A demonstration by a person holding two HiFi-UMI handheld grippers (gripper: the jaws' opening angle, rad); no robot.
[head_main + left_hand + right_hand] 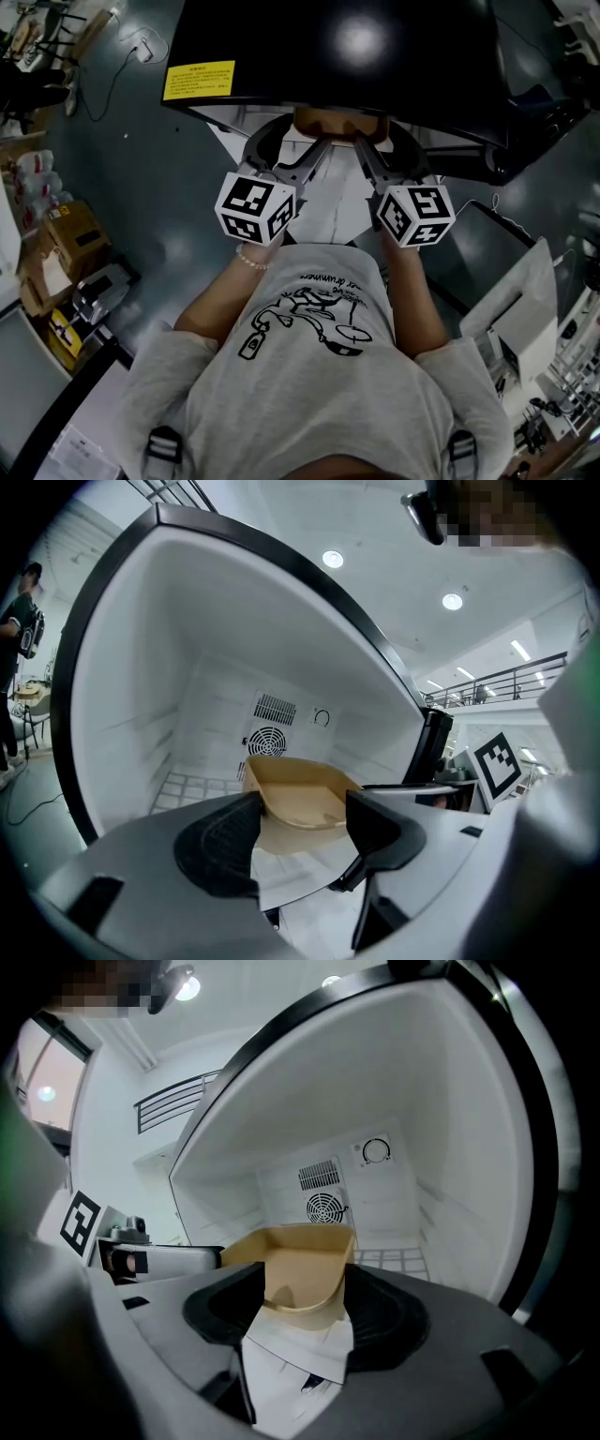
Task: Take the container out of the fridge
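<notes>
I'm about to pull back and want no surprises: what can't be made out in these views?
- Head view: the fridge's black top covers the interior and all but the near edge of the tan container.
- Left gripper view: the left gripper hides the container's near corners and underside with its jaws.
- Right gripper view: the right gripper hides the same parts, and whatever the container rests on.
</notes>
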